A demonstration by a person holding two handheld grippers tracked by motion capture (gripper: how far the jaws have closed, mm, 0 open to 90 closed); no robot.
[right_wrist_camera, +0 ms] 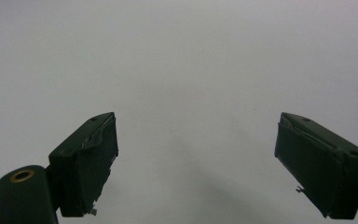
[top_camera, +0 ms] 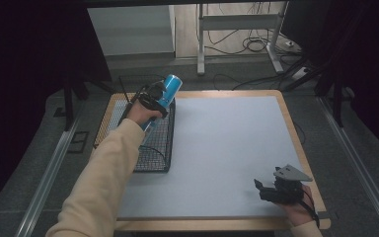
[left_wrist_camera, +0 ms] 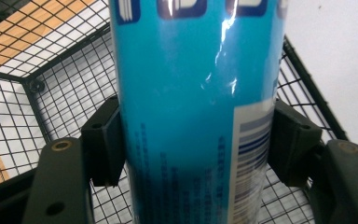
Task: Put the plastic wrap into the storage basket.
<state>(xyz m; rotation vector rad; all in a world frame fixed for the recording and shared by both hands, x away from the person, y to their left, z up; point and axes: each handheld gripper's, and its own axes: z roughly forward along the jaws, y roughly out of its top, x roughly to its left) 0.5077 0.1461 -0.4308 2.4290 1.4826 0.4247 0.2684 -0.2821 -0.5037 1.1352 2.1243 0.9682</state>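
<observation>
Wooden table (top_camera: 290, 129), light wood border, covered almost edge to edge by a pale grey mat (top_camera: 222, 153). Dark floor around it, white desk frame and loose cables beyond the far edge.

Black wire-mesh basket (top_camera: 154, 158) sits at the tabletop's far left corner, running down the left edge, its right wall standing on the mat's left margin. In the left gripper view the mesh walls (left_wrist_camera: 65, 88) and a basket corner show behind the can, wood visible through the grid.

Blue can (top_camera: 164, 97), tall cylinder, tilted, top end pointing away toward the far edge, held in the air over the basket's far right part. Can not touching the mesh as far as I can tell. Close up, the can (left_wrist_camera: 191, 116) has glossy blue wrap, dark blue logo blocks at top, a white barcode panel at lower right.

Left gripper (top_camera: 150, 101), person's cream sleeve behind it, is clamped on the can: left gripper (left_wrist_camera: 196, 144) pads press both sides of the cylinder mid-body.

Right gripper (top_camera: 266, 190) rests near the tabletop's near right corner, grey three-cornered plate on top. Right gripper (right_wrist_camera: 196, 163) jaws spread wide, nothing between them, just bare mat below.
</observation>
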